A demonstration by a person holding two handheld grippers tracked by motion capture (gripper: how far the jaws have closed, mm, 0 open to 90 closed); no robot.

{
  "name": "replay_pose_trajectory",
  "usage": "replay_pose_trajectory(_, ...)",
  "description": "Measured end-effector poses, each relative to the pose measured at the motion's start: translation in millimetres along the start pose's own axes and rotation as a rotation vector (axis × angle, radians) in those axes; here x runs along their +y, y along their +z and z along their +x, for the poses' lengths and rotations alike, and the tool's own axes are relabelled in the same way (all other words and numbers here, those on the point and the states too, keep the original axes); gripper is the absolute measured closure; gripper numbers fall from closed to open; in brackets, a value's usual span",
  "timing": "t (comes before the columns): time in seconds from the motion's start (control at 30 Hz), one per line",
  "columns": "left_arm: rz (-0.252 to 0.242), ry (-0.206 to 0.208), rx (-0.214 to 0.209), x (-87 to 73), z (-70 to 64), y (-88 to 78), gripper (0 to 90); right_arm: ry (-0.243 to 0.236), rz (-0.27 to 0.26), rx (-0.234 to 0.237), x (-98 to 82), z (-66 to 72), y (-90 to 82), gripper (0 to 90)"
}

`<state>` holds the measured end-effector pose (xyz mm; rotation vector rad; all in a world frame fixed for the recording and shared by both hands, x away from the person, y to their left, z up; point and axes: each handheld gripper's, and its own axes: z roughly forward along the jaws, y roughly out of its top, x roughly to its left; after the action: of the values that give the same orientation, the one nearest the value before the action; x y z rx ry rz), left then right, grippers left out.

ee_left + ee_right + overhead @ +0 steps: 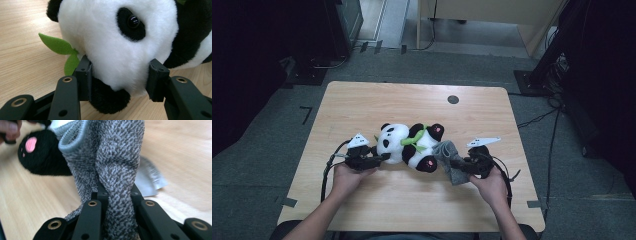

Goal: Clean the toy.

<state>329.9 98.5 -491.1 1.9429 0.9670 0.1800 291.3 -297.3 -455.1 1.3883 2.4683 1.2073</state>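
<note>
A plush panda [412, 145] lies on its back in the middle of the wooden table [362, 100], head to the left, a green leaf [58, 46] at its neck. My left gripper [379, 159] is shut on the panda's white head [117, 47], its pads pressing in on both sides of the muzzle. My right gripper [457, 164] is shut on a grey knit sock [112, 165], pinched between its jaws. The sock [449, 160] lies just right of the panda's black foot with the pink sole [37, 152].
A white label [150, 180] hangs from the sock onto the table. A round cable hole [453, 99] sits near the table's far edge. Dark cabinets and cables stand on the floor around the table.
</note>
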Motion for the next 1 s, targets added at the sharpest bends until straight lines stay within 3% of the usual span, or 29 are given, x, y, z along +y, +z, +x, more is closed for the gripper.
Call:
replay_pose_trajectory(0.1,-0.004,-0.003,0.002,0.5,-0.2,0.0,49.5,0.022,-0.048,-0.002,8.2,-7.3,-7.0,79.3)
replay_pose_trajectory(0.2,-0.004,-0.006,0.003,0.7,-0.2,-0.1,49.5,0.021,-0.060,-0.007,13.5,-8.8,-8.6,79.3)
replay_pose_trajectory(0.3,-0.004,-0.001,0.009,1.2,-1.0,0.5,49.6,-0.011,-0.114,0.008,26.2,-4.6,-12.6,79.3)
replay_pose_trajectory(0.4,-0.004,-0.001,0.008,1.3,-1.0,0.6,49.6,-0.052,-0.151,0.037,45.3,8.3,-6.9,79.3)
replay_pose_trajectory(0.47,-0.003,0.001,0.007,1.2,-0.8,0.5,49.6,-0.078,-0.141,0.061,56.1,17.6,3.8,79.2)
replay_pose_trajectory(0.53,0.002,-0.001,0.005,0.8,-0.6,0.2,49.6,-0.111,-0.097,0.073,60.2,25.7,16.8,79.2)
replay_pose_trajectory(0.57,0.002,-0.001,0.005,0.8,-0.6,0.2,49.6,-0.111,-0.097,0.073,60.2,25.7,16.8,79.2)
replay_pose_trajectory(0.6,0.004,0.000,0.005,0.7,-0.5,0.1,49.6,-0.129,-0.056,0.069,57.0,29.8,23.6,79.2)
replay_pose_trajectory(0.67,0.004,0.001,0.005,0.7,-0.6,-0.1,49.7,-0.131,-0.053,0.069,53.8,28.4,22.9,79.2)
replay_pose_trajectory(0.7,0.002,-0.003,0.004,1.0,-0.3,-0.1,49.7,-0.121,-0.054,0.067,51.3,26.7,21.0,79.2)
replay_pose_trajectory(0.73,0.002,-0.007,0.004,1.3,0.0,-0.1,49.7,-0.108,-0.048,0.023,43.4,18.0,12.0,79.2)
replay_pose_trajectory(0.87,0.000,-0.004,0.010,1.8,-1.2,-0.5,49.7,-0.053,-0.119,-0.025,33.8,-5.1,-10.2,79.2)
replay_pose_trajectory(0.97,-0.002,-0.002,0.011,1.7,-1.2,-0.5,49.7,-0.010,-0.148,-0.075,29.5,-23.4,-21.0,79.2)
replay_pose_trajectory(1.0,-0.002,-0.003,0.012,1.8,-1.3,-0.7,49.7,-0.010,-0.148,-0.075,29.5,-23.4,-21.0,79.2)
